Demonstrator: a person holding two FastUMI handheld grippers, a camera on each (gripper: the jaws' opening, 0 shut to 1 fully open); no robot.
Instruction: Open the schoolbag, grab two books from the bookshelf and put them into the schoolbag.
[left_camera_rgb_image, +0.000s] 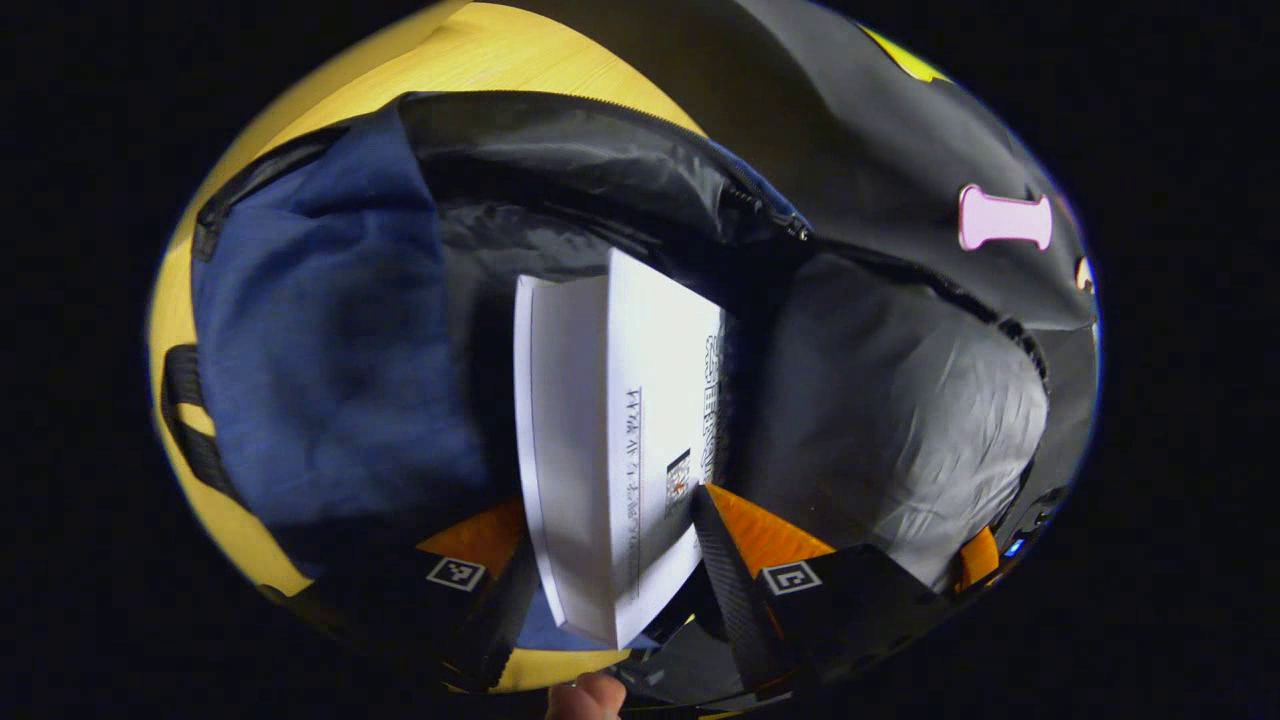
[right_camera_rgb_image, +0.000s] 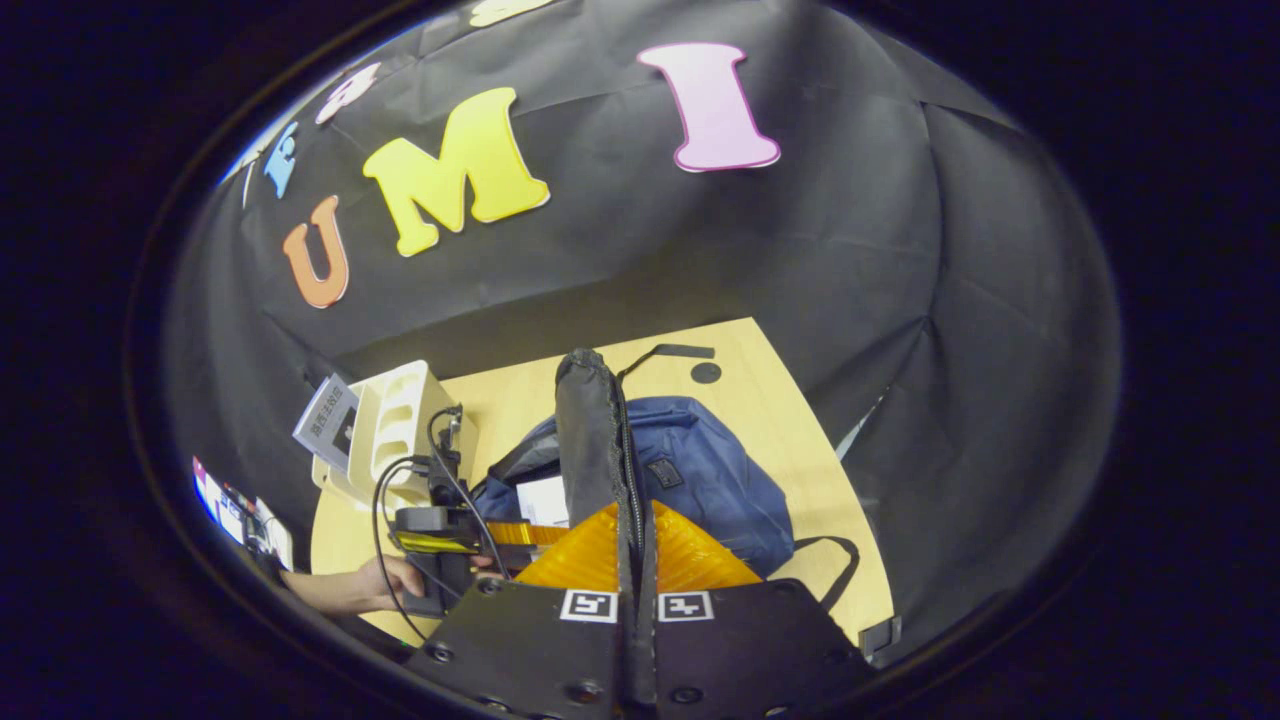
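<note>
A white book (left_camera_rgb_image: 610, 450) hangs in the left claw (left_camera_rgb_image: 610, 580), gripped at its lower edge by both fingers and pointed down into the open mouth of the blue schoolbag (left_camera_rgb_image: 330, 380), which lies on the wooden desk (left_camera_rgb_image: 500, 55). In the right gripper view, the right claw (right_camera_rgb_image: 636, 560) is pinched tight on the bag's black flap (right_camera_rgb_image: 590, 440), holding it upright at twelve o'clock so the opening stays wide. At about nine o'clock from the bag stands the white bookshelf (right_camera_rgb_image: 400, 425), with another book (right_camera_rgb_image: 325, 420) leaning against its far side.

The risks look plain enough. If the flap slips from the right claw, the mouth would likely fall shut over the book before it is fully in. The book sits at a slant, so its top corner may catch on the black lining or the zipper (left_camera_rgb_image: 760, 205) at one o'clock and jam. Released too early, it could tip out onto the desk. One book seems left to fetch.
</note>
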